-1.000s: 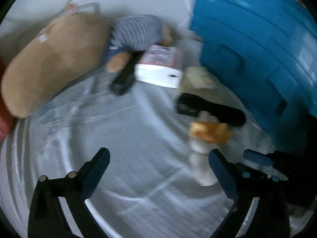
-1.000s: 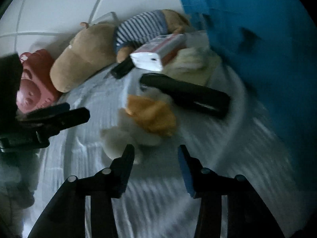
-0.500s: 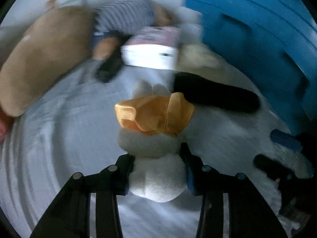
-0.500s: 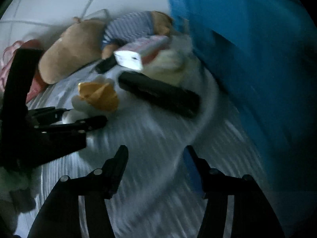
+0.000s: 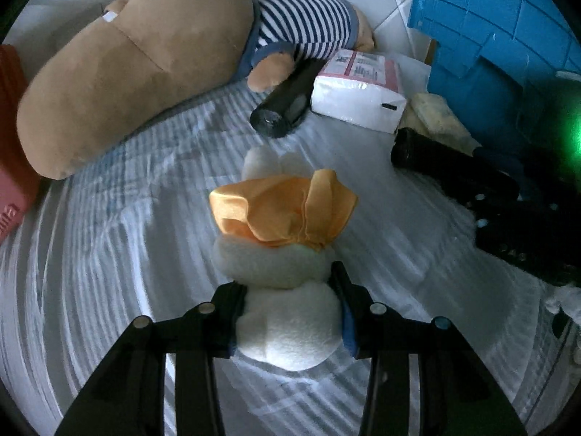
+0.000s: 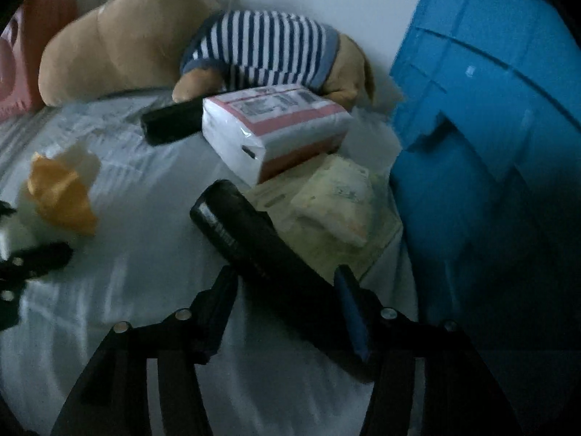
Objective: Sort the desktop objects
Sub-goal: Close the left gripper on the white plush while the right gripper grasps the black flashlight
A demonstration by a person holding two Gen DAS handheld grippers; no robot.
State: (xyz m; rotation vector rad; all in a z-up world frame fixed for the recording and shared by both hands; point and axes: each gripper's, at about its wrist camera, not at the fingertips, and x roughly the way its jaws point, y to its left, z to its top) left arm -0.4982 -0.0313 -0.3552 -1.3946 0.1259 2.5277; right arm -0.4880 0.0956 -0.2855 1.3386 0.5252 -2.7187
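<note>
A white plush rabbit with an orange cloth on it lies on the striped white sheet. My left gripper is shut on its lower body, both pads pressed into the plush. The rabbit also shows at the left edge of the right wrist view. A long black cylinder lies slantwise on the sheet, its near end running between the fingers of my right gripper. That gripper stands open astride the cylinder, which passes under the blue-padded right finger.
A big tan plush bear in a striped shirt lies at the back. In front of it are a second black cylinder, a white-and-pink tissue pack and a cream packet. A blue crate fills the right; a red thing is at far left.
My left gripper came down over the plush rabbit and closed on it. My right gripper swung right from the rabbit to the black cylinder, rolled, and its jaws widened.
</note>
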